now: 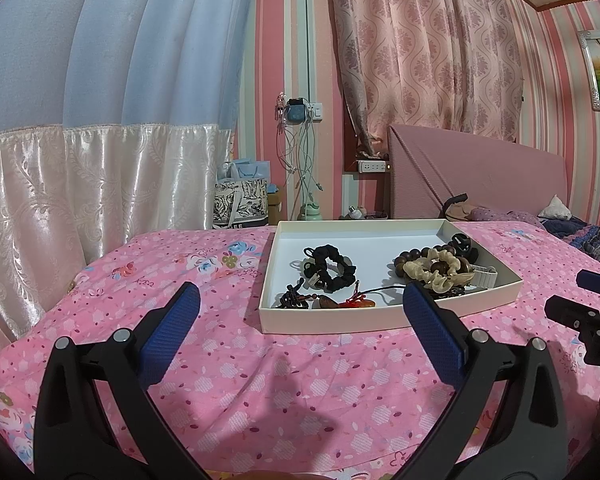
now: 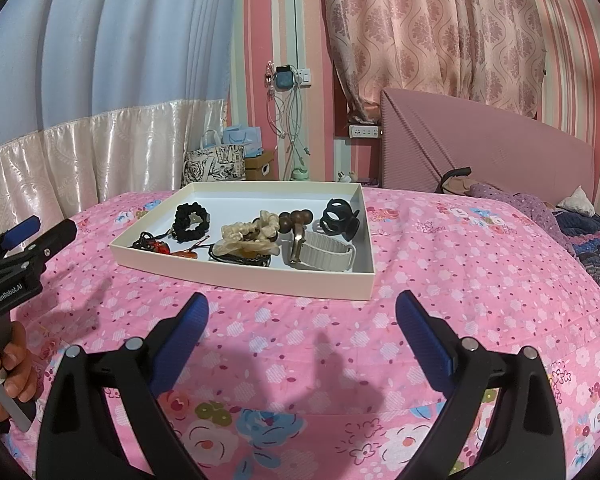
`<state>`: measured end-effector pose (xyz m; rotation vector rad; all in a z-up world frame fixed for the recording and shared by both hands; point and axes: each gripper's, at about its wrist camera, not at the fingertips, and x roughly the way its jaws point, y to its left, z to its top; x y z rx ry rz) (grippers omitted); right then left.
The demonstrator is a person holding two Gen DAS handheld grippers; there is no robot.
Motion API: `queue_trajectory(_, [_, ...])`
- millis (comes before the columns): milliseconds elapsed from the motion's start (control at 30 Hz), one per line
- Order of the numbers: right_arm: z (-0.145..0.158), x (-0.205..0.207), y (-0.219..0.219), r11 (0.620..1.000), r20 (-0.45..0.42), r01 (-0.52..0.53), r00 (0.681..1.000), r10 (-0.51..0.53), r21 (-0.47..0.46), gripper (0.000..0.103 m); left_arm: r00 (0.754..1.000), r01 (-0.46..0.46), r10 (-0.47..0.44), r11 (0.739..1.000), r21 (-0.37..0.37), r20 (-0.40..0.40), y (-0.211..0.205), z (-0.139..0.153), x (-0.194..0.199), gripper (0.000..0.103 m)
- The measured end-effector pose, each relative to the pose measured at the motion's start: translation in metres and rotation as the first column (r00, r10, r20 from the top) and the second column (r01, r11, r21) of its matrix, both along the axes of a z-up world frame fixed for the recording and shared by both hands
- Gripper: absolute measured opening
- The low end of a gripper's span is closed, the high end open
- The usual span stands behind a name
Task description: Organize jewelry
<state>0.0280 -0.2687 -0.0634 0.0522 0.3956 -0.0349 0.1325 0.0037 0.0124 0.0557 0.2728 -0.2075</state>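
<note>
A shallow white tray [image 1: 380,322] [image 2: 236,270] lies on the pink floral bed. In it are a black scrunchie [image 1: 334,266] [image 2: 192,216], a cream scrunchie [image 1: 436,268] [image 2: 246,236], brown wooden beads [image 1: 406,260] [image 2: 296,218], a black hair claw [image 1: 462,242] [image 2: 338,216], a white watch band [image 1: 485,273] [image 2: 324,256] and a red-and-amber pendant on a dark cord [image 1: 354,302] [image 2: 160,246]. My left gripper [image 1: 300,312] is open and empty, short of the tray's near wall. My right gripper [image 2: 302,320] is open and empty, also short of the tray.
The bed cover [image 1: 260,380] [image 2: 460,280] spreads around the tray. A pink headboard [image 1: 480,172] stands behind, with crumpled clothes [image 2: 580,232] at the right. Bags [image 2: 216,160] sit on the floor beyond the bed. The right gripper shows at the left view's right edge [image 1: 584,308].
</note>
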Motion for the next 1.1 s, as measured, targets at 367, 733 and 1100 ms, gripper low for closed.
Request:
queue_trajectory(367, [0.0000, 0.0001, -0.0001, 1.000, 0.000, 0.000, 1.000, 0.000, 0.000, 0.094, 1.000, 0.000, 0.000, 1.000, 0.000, 0.000, 0.0003, 0.0002, -0.0006, 0.100])
queue_trajectory(733, [0.0000, 0.0002, -0.0002, 1.000, 0.000, -0.001, 1.000, 0.001, -0.001, 0.094, 1.000, 0.000, 0.000, 1.000, 0.002, -0.001, -0.0002, 0.0000, -0.0002, 0.100])
queue_trajectory(1100, [0.0009, 0.0000, 0.0005, 1.000, -0.002, 0.001, 1.000, -0.001, -0.003, 0.094, 1.000, -0.010, 0.010, 1.000, 0.005, -0.006, 0.0017, 0.0007, 0.0022, 0.100])
